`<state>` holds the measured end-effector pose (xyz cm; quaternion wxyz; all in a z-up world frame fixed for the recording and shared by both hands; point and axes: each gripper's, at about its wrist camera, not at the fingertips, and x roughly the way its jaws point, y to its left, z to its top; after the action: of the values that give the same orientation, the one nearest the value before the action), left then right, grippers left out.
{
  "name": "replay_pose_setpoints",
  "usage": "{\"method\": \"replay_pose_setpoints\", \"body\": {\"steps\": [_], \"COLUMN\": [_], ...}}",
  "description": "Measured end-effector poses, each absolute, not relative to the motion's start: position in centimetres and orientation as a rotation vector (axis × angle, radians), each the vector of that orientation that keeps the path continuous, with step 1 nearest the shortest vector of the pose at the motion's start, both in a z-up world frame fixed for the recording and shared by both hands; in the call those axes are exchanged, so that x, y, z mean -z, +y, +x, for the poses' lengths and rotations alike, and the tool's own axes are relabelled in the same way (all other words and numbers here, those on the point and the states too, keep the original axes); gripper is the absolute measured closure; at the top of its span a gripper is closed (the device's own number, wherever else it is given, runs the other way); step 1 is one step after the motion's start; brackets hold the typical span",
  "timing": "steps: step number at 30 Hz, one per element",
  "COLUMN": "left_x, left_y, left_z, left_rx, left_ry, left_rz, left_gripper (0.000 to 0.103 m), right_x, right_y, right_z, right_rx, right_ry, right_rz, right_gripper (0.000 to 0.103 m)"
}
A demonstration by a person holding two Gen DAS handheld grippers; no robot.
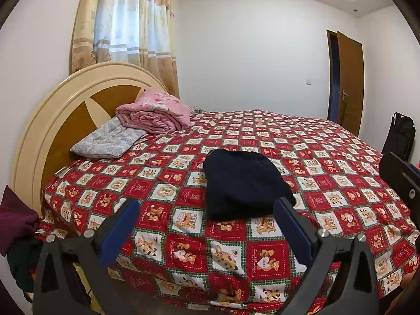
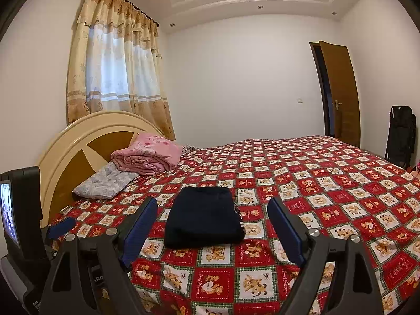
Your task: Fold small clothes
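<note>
Navy folded garment (image 2: 203, 218) lay on the bed (image 2: 328, 210) dead ahead of the released right tongs (image 2: 212, 210), nearer than the equally released left tongs (image 1: 208, 210).

Bare bedspread (image 2: 328, 204) surrounds the folded dark garment (image 2: 203, 218); pillow (image 2: 105, 183) and pink blanket (image 2: 149, 157) well apart

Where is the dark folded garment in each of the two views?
Left wrist view: the dark folded garment lies on the bed, just right of centre, beyond the open left tool.
Right wrist view: the garment lies at centre, low.
Shared landmark: the pink blanket by the headboard.
</note>
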<state>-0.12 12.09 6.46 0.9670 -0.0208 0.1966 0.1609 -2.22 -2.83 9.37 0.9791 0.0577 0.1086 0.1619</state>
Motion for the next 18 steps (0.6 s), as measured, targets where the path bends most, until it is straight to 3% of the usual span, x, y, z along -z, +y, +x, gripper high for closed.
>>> {"method": "replay_pose_setpoints", "body": {"steps": [18], "left_x": [-6.49], "left_y": [11.83], "left_z": [-0.03], "left_rx": [-0.336], "left_ry": [0.383], "left_rz": [-0.021], "left_gripper": [0.0], "right_x": [-9.06], "right_y": [-3.12], "right_z": [-1.92], "right_rx": [-0.33], "right_ry": [0.234], "right_rz": [0.123], "right_gripper": [0.016]}}
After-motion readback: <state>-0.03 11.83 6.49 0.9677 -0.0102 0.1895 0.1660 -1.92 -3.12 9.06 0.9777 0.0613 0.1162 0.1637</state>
